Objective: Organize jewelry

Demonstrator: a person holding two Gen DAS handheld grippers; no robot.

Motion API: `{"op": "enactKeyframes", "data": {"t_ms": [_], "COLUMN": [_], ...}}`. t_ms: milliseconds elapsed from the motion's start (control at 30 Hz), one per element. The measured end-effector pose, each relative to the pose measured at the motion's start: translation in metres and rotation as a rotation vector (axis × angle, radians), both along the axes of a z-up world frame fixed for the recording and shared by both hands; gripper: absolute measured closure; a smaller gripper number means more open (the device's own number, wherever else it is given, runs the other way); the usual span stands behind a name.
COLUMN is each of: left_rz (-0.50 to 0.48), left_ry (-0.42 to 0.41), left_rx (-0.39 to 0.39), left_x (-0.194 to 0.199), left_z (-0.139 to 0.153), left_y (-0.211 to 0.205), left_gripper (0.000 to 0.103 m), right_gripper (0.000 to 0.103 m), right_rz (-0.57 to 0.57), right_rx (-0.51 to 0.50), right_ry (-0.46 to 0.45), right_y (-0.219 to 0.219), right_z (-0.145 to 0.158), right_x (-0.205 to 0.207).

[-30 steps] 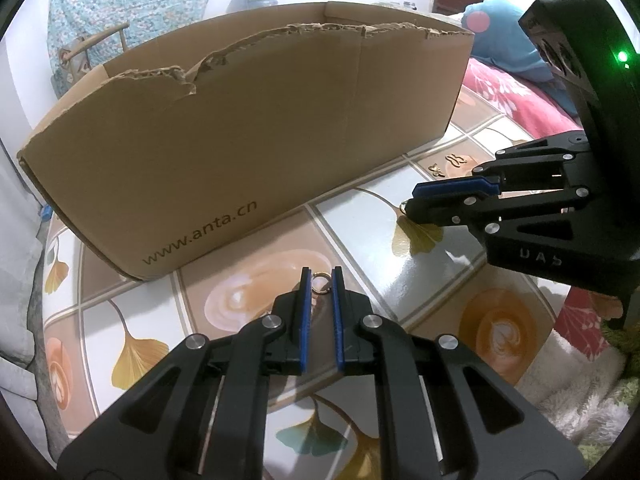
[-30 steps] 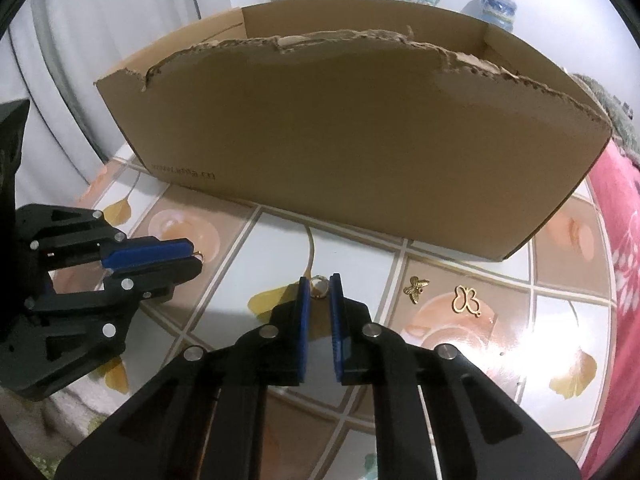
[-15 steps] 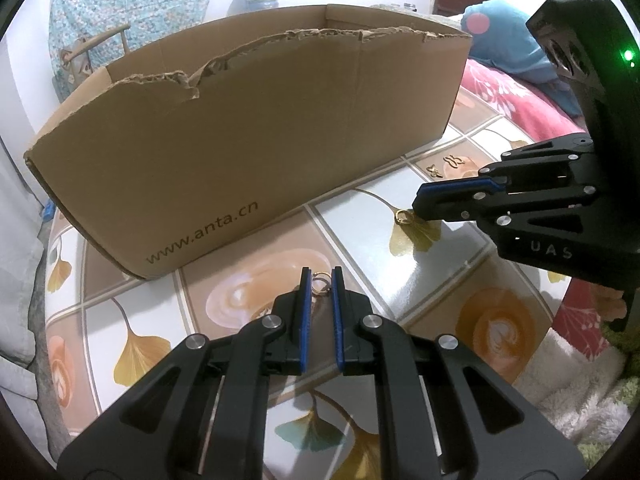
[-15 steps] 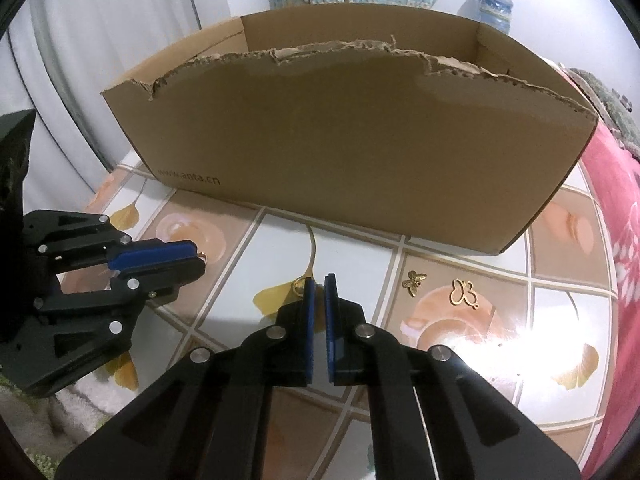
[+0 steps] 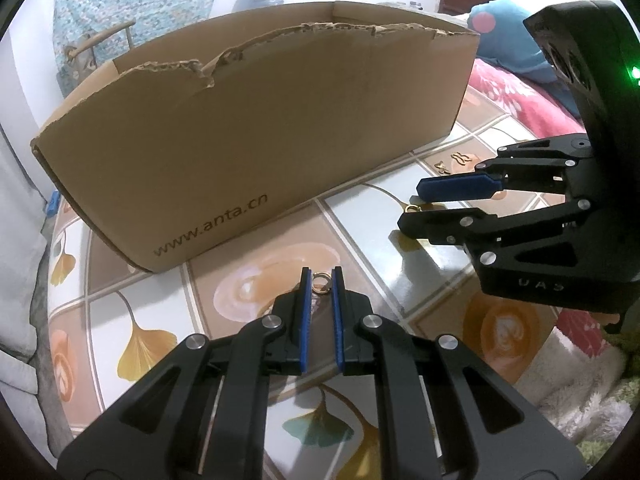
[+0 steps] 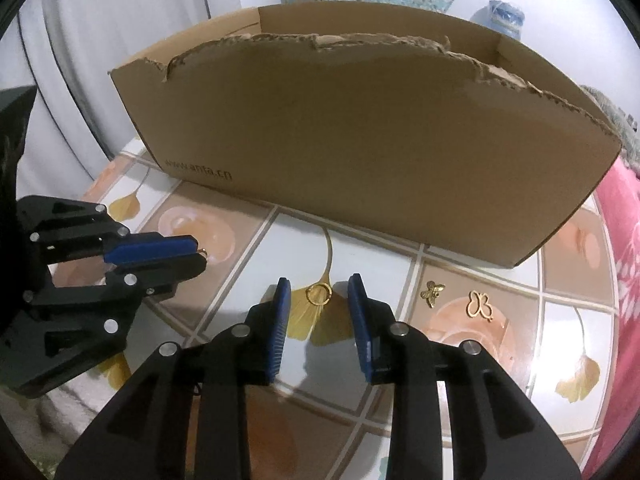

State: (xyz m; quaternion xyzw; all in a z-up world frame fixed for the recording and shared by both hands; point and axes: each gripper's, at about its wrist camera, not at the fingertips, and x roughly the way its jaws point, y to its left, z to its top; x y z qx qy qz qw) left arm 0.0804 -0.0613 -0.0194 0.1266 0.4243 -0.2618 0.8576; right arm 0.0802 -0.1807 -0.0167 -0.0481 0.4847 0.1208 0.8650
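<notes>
My left gripper [image 5: 321, 280] is shut on a small gold ring [image 5: 321, 282] held between its blue pads, above the tiled tabletop; it also shows in the right wrist view [image 6: 198, 254]. My right gripper [image 6: 319, 294] is open, and a second gold ring [image 6: 318, 295] lies on the table between its fingers. That ring shows in the left wrist view [image 5: 412, 209] by the right gripper [image 5: 410, 206]. Two gold butterfly charms [image 6: 432, 292] [image 6: 480, 306] lie on the table to the right.
A large open cardboard box [image 6: 360, 152] stands across the back of the table [image 6: 560, 320]; it also shows in the left wrist view [image 5: 240, 152]. A pink blanket [image 6: 624, 240] borders the table on the right. A fluffy rug [image 5: 580, 380] lies below the table edge.
My right gripper was shut on its gold ring; its jaws have now opened and the ring lies on the table between them. The left gripper still holds its ring.
</notes>
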Motion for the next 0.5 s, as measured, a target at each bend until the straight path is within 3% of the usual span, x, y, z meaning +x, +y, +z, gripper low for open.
{"op": "enactKeyframes", "data": {"t_ms": [33, 100, 200, 500], "left_rz": [0.0, 0.001, 0.003, 0.005], "left_ry": [-0.001, 0.0, -0.001, -0.007], "left_rx": [0.0, 0.0, -0.002, -0.001], "left_x": [-0.0001, 0.0002, 0.0, -0.0001], "left_z": [-0.0002, -0.0002, -0.0004, 0.0012], "left_y": [-0.0007, -0.0011, -0.0017, -0.0011], "left_gripper": [0.094, 0.094, 0.094, 0.094], "right_gripper": [0.075, 0.087, 0.091, 0.092], "right_rz": [0.0, 0.003, 0.002, -0.012], "right_rx": [0.0, 0.006, 0.015, 0.032], "right_ry": [0.0, 0.002, 0.005, -0.001], "right_y": [0.0, 0.0003, 0.0002, -0.0021], "right_z": [0.0001, 0.0002, 0.0001, 0.0007], "right_x": [0.0002, 0.0001, 0.0002, -0.0032]}}
